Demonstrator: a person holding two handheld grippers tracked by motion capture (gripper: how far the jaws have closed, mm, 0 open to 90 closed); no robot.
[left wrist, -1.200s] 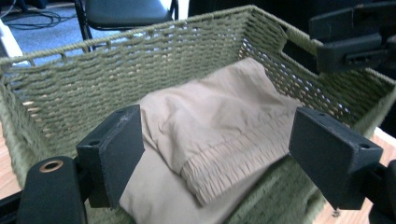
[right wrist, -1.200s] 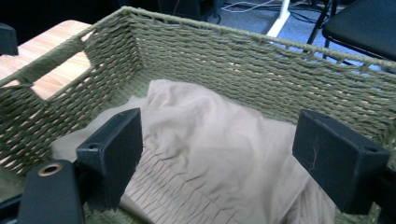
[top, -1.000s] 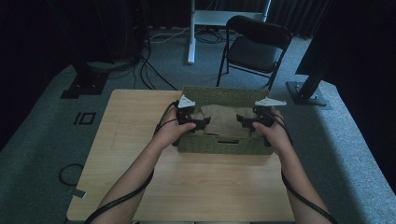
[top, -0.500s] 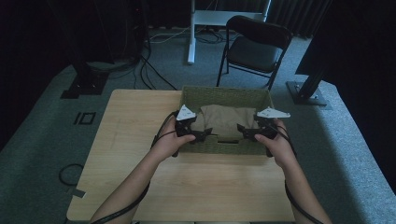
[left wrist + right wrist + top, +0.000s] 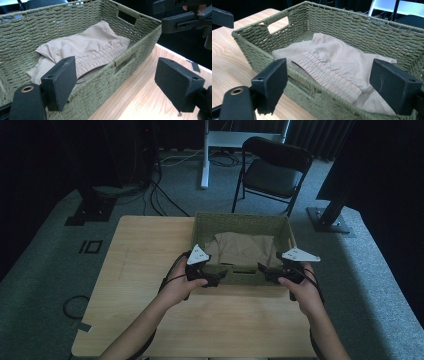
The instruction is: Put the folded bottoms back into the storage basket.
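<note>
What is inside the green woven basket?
A folded beige garment with a gathered elastic band lies in the basket. Whatever is beneath the cloth, including that part of the basket floor, is covered.

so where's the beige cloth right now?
The beige cloth lies folded inside the green woven basket at the table's far edge in the high view, just beyond the left gripper and right gripper.

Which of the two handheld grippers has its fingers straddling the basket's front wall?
The left gripper: one finger sits inside the basket over the beige cloth, the other over the table. The right gripper hovers above the basket.
</note>
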